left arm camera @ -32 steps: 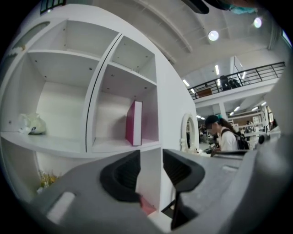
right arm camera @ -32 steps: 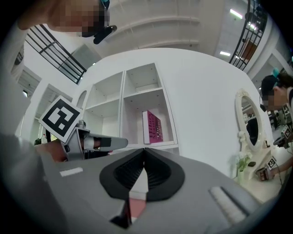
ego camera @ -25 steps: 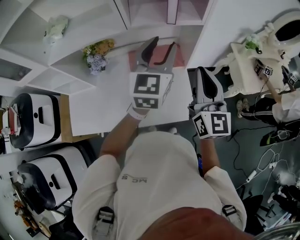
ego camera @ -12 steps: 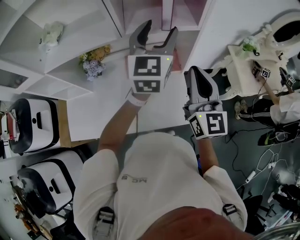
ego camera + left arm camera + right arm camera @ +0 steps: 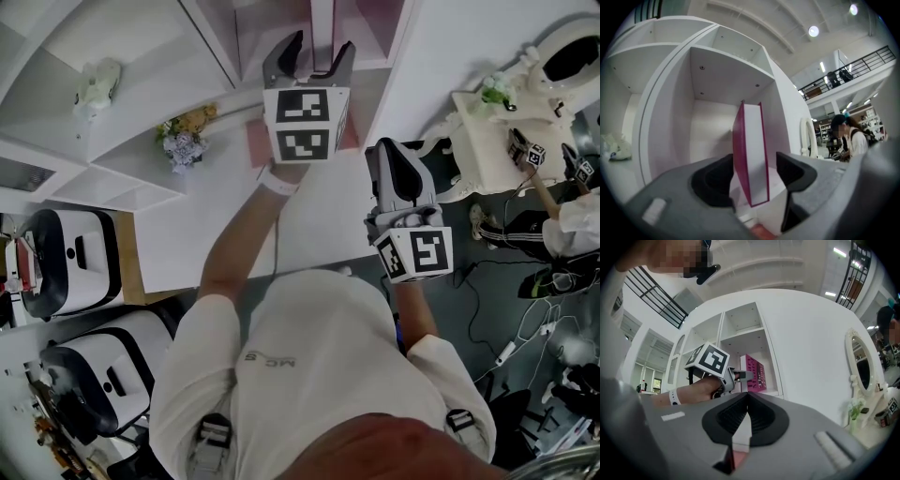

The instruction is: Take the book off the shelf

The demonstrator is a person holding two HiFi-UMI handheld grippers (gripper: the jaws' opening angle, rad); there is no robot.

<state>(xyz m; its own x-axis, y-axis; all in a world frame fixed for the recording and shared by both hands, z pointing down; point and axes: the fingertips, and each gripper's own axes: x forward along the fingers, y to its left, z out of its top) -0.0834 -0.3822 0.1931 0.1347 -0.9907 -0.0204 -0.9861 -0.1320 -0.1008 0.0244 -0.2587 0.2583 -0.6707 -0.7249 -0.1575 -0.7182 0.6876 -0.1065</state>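
Left claw [image 5: 317, 52], jaws just spread, flanks the book [image 5: 752, 150] on the shelf [image 5: 717, 79] at twelve o'clock, not yet gripped; right claw [image 5: 747, 416] pressed together.

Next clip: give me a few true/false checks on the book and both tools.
1. The book stands upright in the shelf. True.
2. The left tool is clamped on the book. False: its jaws are apart and have just been opening; the book stands between them, unpressed.
3. The right tool is shut and empty. True.
4. The right tool reaches into the shelf. False: it is held back, outside it.
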